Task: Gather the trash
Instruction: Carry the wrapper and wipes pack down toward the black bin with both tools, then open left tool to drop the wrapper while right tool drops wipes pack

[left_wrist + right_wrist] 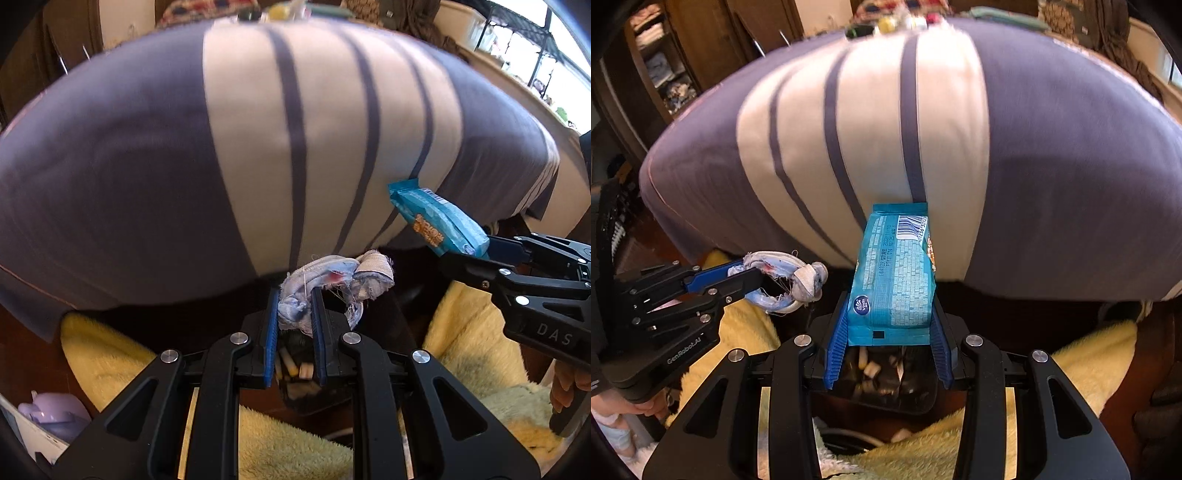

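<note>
Trash gripped both sides: left gripper [295,314] clamps frayed rag [325,280], right gripper [892,325] pinches blue packet [894,273]; rag's dangling threads may snag, seemingly over dark bin [886,384].

The right gripper [890,314] clamps a blue snack wrapper [894,273] between its blue pads, the packet standing up toward a purple-and-white striped bedspread [1034,147] beyond. To the left, the left gripper [753,280] pinches a frayed pale rag [798,273]. Yellow fleece [1089,362] lies near, below both grippers.

Daylit, motion-blurred bedding [147,166], fisheye-bent edges, dim underneath.
</note>
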